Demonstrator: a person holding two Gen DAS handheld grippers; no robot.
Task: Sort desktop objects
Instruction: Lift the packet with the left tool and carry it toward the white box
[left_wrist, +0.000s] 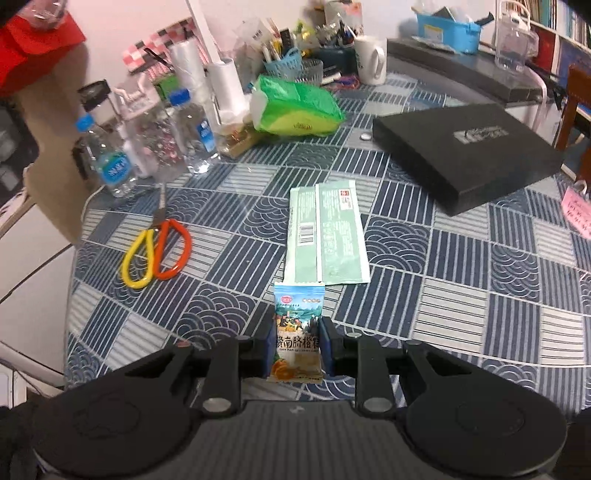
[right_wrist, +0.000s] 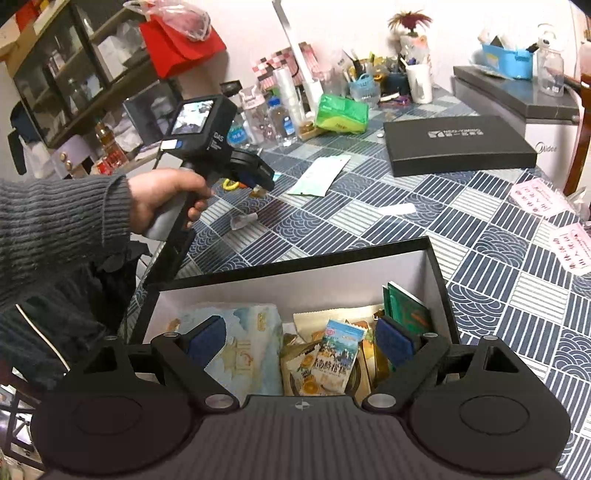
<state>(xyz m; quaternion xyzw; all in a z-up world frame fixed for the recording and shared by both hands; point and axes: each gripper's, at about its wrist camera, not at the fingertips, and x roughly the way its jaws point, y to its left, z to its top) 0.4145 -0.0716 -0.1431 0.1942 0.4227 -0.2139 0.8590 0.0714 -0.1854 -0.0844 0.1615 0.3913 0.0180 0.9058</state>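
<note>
At the bottom centre of the left wrist view, the left gripper (left_wrist: 298, 349) pinches an orange snack packet (left_wrist: 298, 332) upright between its 2 blue pads, lifted above the patterned tablecloth (left_wrist: 461, 295). A green sachet (left_wrist: 327, 236) lies just beyond it, scissors (left_wrist: 157, 254) at centre left. In the right wrist view, the right gripper (right_wrist: 299, 341) hangs spread and empty over the open box (right_wrist: 295, 258) of packets.

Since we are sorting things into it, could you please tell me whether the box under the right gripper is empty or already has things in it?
Already holding things: the open box contains several snack packets.
</note>
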